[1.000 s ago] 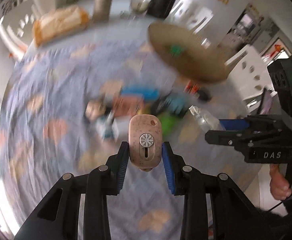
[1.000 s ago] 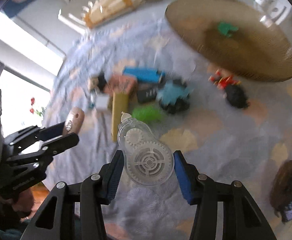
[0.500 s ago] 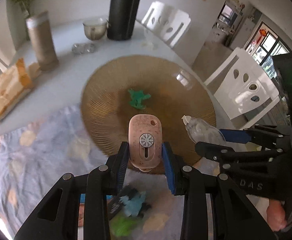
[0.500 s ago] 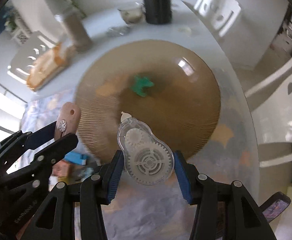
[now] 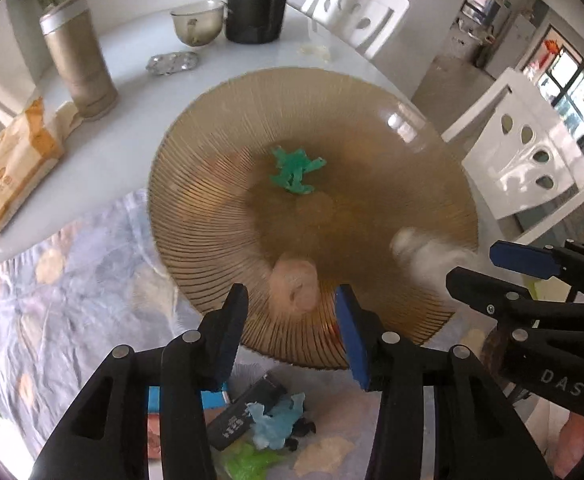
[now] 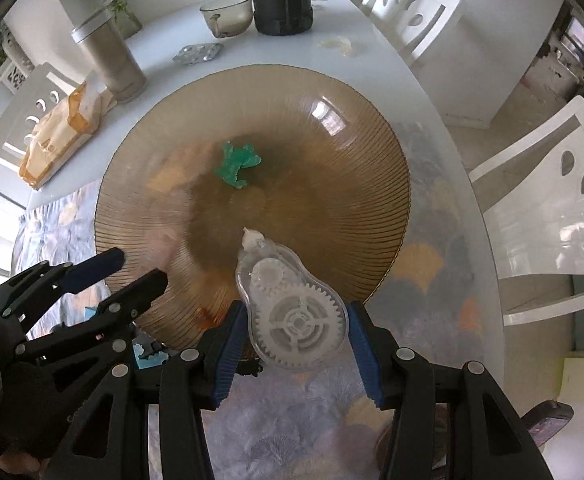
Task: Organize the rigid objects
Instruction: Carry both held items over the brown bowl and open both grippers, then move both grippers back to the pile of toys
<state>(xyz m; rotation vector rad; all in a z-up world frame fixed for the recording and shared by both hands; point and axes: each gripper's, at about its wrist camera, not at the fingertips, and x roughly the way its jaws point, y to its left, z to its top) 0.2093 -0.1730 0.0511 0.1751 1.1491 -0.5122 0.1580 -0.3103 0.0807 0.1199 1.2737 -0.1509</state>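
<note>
Correction tape dispenser [image 6: 292,312] upright between pads, nozzle toward plate [image 6: 351,152] centre.

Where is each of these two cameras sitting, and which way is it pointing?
Left wrist: on the left gripper, looking steeply down at the brown plate; its jaws are opening, pink object blurred between them.
Right wrist: on the right gripper, looking down, clamping a clear tape dispenser.
Shared: plate, green toy, and each other's gripper.
</note>
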